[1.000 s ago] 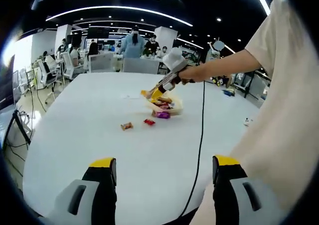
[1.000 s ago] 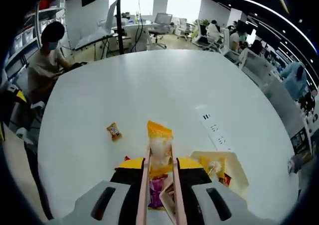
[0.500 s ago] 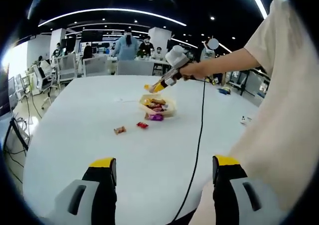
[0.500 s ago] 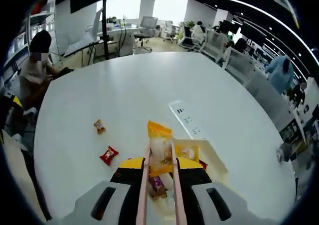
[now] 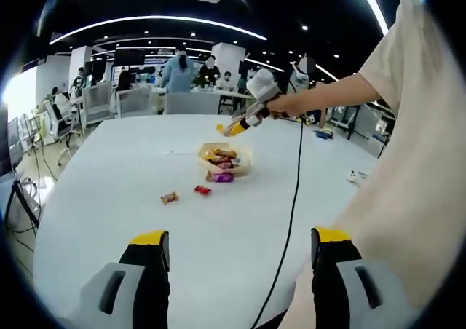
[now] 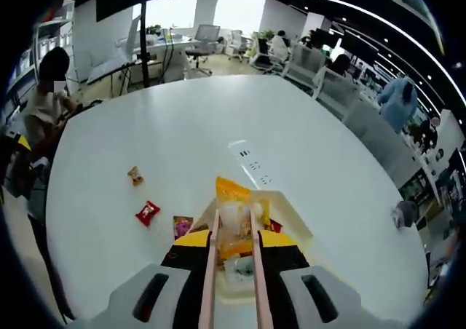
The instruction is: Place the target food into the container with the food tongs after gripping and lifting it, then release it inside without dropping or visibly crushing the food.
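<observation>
Tongs (image 6: 231,256) are clamped in the right gripper (image 6: 231,231), pinching a yellow snack packet (image 6: 233,205) above the white container (image 6: 291,220); its contents are partly hidden by the jaws. Wrapped sweets (image 6: 147,212) are scattered on the table (image 6: 182,140). Left gripper (image 5: 237,263) jaws are held wide apart, empty

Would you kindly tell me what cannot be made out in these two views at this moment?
- Right gripper view: the container's near half, hidden by the right gripper and tongs.
- Right gripper view: the yellow packet's lower end, hidden between the tongs.
- Left gripper view: wrappers on the table, too small to read.
</observation>
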The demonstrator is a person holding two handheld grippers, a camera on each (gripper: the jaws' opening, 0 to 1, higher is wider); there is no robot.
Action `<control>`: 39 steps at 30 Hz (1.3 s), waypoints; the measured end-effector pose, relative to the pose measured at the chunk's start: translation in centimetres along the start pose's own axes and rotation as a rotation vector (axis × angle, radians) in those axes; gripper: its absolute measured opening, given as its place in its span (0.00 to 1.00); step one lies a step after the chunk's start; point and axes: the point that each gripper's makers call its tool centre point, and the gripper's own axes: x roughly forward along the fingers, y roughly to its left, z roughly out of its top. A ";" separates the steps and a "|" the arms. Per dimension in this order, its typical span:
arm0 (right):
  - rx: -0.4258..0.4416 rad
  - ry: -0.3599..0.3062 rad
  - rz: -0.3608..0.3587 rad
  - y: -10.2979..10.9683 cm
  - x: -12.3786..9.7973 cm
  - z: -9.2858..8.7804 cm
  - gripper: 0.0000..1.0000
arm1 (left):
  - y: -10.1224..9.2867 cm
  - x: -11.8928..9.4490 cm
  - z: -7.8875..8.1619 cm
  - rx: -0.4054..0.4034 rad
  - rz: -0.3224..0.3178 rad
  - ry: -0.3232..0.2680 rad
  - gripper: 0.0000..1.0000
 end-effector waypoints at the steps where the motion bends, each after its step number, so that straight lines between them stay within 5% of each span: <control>1: 0.002 0.000 -0.002 -0.1 -0.2 0.0 0.23 | -0.1 0.0 0.0 0.001 -0.002 0.000 0.80; 39: -0.009 -0.009 -0.021 -1.9 -1.5 -1.1 0.23 | -1.5 0.8 0.7 0.020 0.010 -0.002 0.79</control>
